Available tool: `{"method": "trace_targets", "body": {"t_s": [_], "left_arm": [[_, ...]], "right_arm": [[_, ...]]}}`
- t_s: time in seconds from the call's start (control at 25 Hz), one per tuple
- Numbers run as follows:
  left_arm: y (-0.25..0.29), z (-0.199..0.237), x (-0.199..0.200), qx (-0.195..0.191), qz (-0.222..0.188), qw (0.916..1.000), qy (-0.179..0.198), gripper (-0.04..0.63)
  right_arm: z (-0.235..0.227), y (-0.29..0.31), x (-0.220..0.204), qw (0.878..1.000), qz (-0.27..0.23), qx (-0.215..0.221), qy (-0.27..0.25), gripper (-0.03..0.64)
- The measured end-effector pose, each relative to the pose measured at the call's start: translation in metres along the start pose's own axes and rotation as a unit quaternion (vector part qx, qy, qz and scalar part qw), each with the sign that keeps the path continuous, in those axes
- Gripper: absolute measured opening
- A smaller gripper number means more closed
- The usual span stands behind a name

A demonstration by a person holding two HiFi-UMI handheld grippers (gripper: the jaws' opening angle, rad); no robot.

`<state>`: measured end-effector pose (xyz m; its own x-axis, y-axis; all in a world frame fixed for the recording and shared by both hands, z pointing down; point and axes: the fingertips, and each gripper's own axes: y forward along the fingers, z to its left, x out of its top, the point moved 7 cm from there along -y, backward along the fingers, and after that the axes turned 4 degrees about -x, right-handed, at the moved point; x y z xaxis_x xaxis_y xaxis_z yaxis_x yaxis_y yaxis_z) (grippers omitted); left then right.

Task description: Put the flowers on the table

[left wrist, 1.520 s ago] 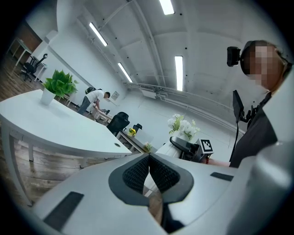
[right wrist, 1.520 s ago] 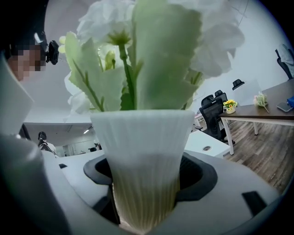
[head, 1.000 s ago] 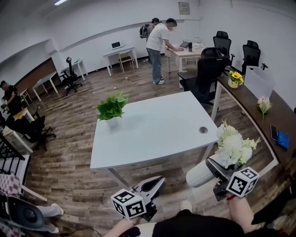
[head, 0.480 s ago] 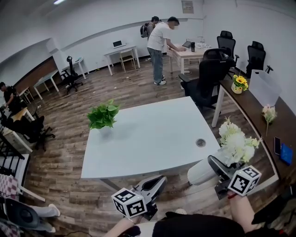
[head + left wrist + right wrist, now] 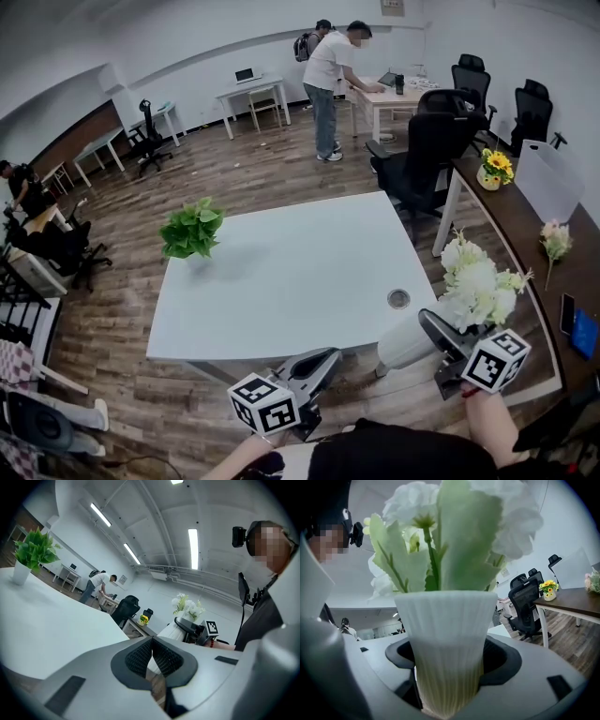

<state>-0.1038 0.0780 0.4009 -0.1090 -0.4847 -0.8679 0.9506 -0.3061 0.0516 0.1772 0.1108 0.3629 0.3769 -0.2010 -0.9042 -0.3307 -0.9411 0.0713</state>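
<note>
Since the earlier frames the white counter [image 5: 281, 272] has been brought nearer in the head view, its near edge now drawn down close to both grippers, and the potted plant [image 5: 190, 230] on its far left corner is seen shifted leftward. The flowers [image 5: 478, 286], white blooms with pale green leaves, are carried in a ribbed white vase [image 5: 405, 345], and that vase is clamped by the right gripper [image 5: 429, 328]. In the right gripper view its narrow lower body is seen filling the gap between the jaws, which are spread wide and pressed against its two sides. The vase is held with its long axis across the jaws, blooms uppermost. It is not yet over the counter. It is held above the wooden floor [image 5: 141, 403], just off the counter's near right corner, with the cable hole [image 5: 398, 299] the closest mark on the top. The bare top therefore lies ahead and to the left of the held vase, and a forward, leftward carry is judged to be needed before the base can be lowered. The left gripper [image 5: 328, 358] is held at the near edge with its jaws closed together on nothing, so the placing is judged to fall to the right hand alone.
</note>
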Motion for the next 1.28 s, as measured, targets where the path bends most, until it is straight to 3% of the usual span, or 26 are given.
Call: {"method": "trace_targets", "body": {"t_s": [0.52,0.92,1.28], "left_arm": [[0.032,0.009,-0.007,0.027,0.02,0.9994,-0.012,0.014],[0.054,0.014,-0.002,0.011,0.038,0.9992,-0.003,0.014],[0.071,0.043,0.013,0.002,0.05,0.9987,-0.007,0.014]], "right_arm": [[-0.024,0.03,0.011,1.0,0.007,0.025,-0.006,0.371],[-0.033,0.034,0.017,1.0,-0.003,0.026,0.008,0.371],[-0.05,0.057,0.014,1.0,0.008,0.006,0.006,0.371]]}}
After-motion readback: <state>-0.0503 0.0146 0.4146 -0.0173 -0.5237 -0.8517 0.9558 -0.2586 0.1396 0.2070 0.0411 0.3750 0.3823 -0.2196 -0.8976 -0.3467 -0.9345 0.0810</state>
